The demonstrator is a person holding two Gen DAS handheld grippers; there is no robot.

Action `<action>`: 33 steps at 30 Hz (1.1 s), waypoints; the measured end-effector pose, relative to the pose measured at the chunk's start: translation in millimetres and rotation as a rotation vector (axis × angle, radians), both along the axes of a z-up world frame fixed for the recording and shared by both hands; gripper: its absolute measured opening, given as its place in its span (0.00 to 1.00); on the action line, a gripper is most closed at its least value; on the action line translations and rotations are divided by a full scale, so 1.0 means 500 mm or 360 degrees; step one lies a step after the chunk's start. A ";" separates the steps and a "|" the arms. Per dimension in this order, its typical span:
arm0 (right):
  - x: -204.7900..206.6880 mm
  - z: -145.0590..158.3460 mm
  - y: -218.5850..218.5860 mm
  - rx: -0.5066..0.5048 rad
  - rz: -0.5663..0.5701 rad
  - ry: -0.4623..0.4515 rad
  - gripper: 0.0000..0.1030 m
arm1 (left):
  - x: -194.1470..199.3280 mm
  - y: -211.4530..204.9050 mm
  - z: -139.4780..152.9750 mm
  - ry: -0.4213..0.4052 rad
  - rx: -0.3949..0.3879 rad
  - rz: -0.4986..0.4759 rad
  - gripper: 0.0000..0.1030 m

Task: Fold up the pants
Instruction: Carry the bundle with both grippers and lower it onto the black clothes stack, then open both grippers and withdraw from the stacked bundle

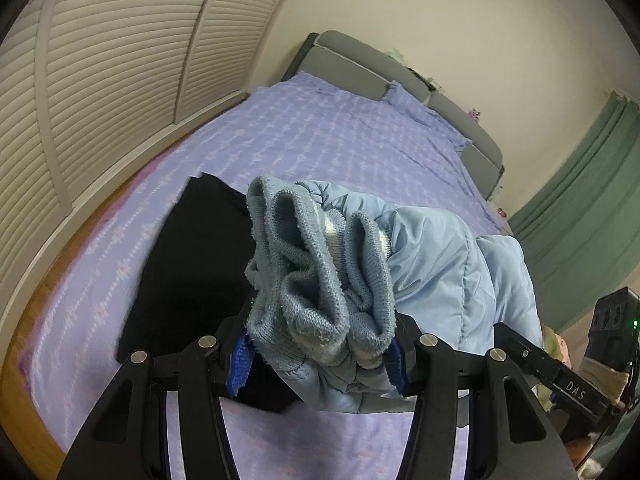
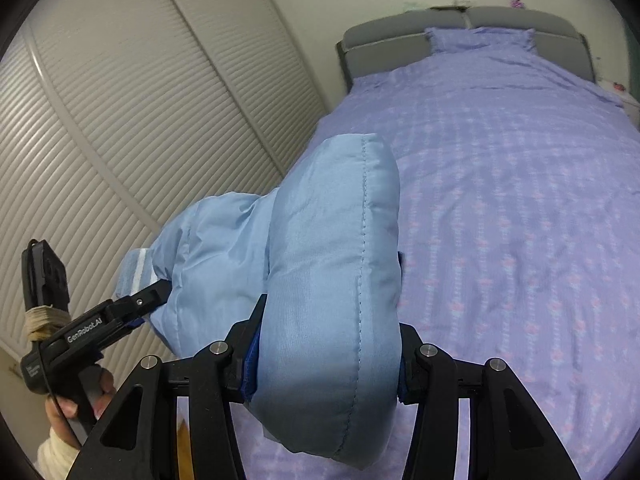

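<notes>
Light blue padded pants (image 1: 448, 264) hang in the air above the bed, held between both grippers. My left gripper (image 1: 320, 356) is shut on their bunched ribbed knit cuffs (image 1: 316, 264). My right gripper (image 2: 326, 360) is shut on a thick quilted fold of the pants (image 2: 332, 264). In the right wrist view the left gripper (image 2: 156, 296) shows at lower left, clamped on the striped cuff end (image 2: 136, 272). In the left wrist view the right gripper's body (image 1: 560, 376) shows at lower right.
The bed has a purple patterned cover (image 1: 320, 136) and a grey headboard (image 1: 360, 64). A black folded garment (image 1: 200, 264) lies on the bed below the left gripper. Louvred closet doors (image 1: 112, 80) stand to the left. A green curtain (image 1: 588, 208) hangs at right.
</notes>
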State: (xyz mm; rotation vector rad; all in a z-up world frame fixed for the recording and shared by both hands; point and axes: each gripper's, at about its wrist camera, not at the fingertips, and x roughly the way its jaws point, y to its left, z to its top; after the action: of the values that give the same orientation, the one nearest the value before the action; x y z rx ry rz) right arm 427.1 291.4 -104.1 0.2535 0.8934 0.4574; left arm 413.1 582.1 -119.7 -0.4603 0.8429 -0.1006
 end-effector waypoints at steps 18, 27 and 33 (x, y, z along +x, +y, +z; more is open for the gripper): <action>0.229 -0.216 0.202 -0.0207 0.0152 0.0254 0.49 | 0.195 0.174 -0.205 0.0250 0.0006 -0.0031 0.52; 0.206 -0.271 0.202 -0.0392 0.0138 0.0324 0.67 | 0.205 0.159 -0.251 0.0347 0.0322 -0.0120 0.73; 0.222 -0.238 0.212 -0.0565 0.0133 0.0205 0.73 | 0.189 0.168 -0.239 0.0403 0.0462 -0.0016 0.84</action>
State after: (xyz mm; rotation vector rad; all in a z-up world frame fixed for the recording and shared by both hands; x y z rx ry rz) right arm 538.1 397.3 -223.2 -0.0810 1.0964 0.3547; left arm 507.6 666.3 -239.4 -0.1972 1.0896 0.0724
